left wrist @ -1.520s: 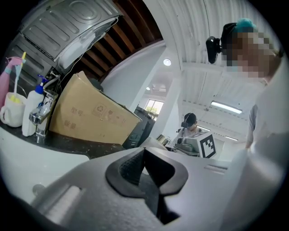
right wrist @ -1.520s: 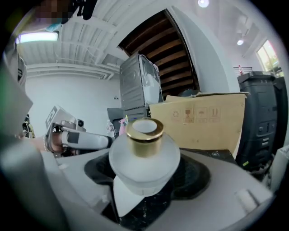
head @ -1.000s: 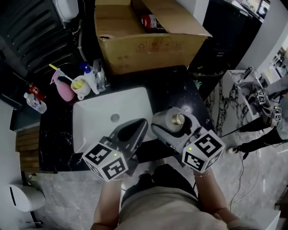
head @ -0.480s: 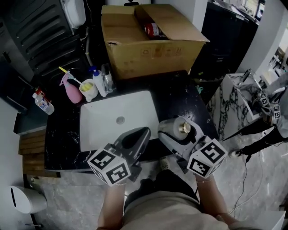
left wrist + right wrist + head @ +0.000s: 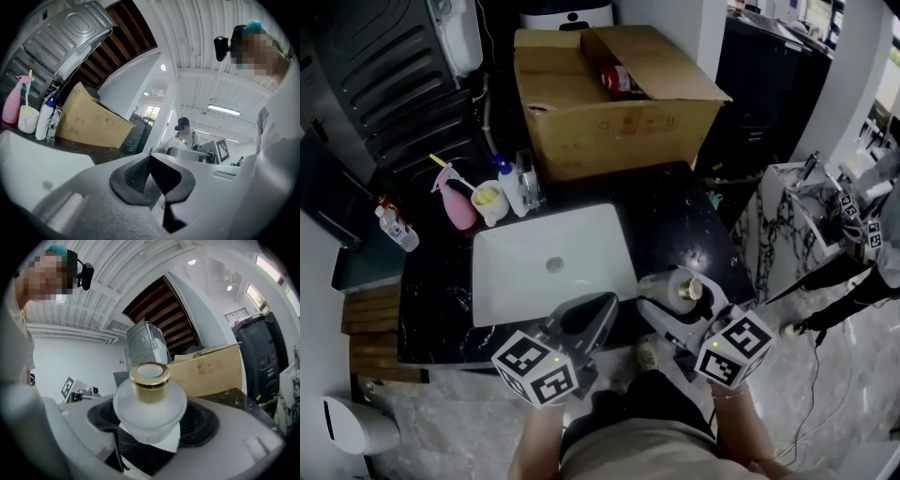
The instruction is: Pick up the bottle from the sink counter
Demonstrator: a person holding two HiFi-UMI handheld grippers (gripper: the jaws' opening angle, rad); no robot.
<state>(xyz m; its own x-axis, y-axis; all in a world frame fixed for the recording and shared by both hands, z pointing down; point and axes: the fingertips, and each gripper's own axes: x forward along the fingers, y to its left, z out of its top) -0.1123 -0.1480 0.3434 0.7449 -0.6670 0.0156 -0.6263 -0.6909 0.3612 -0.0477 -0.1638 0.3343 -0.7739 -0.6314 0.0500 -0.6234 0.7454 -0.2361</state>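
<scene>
Black speckled bench [image 5: 675, 211] with white sink [image 5: 516, 277], cardboard box [image 5: 619, 117] behind; right tongs [image 5: 152, 420] clamp frosted gold-capped bottle [image 5: 150, 397], left tongs [image 5: 150, 176] pinched together, empty.

No legible txt in any view.
Cardboard box [image 5: 619, 131]: faint printed symbols on front side, too small to read. Red can [image 5: 619, 80] inside it & red-capped bottle [image 5: 398, 230] at far left: labels too blurred. Cubes on left gripper [image 5: 602, 302] & right gripper [image 5: 678, 292]: b/w square marker patterns, not letters or nos.
</scene>
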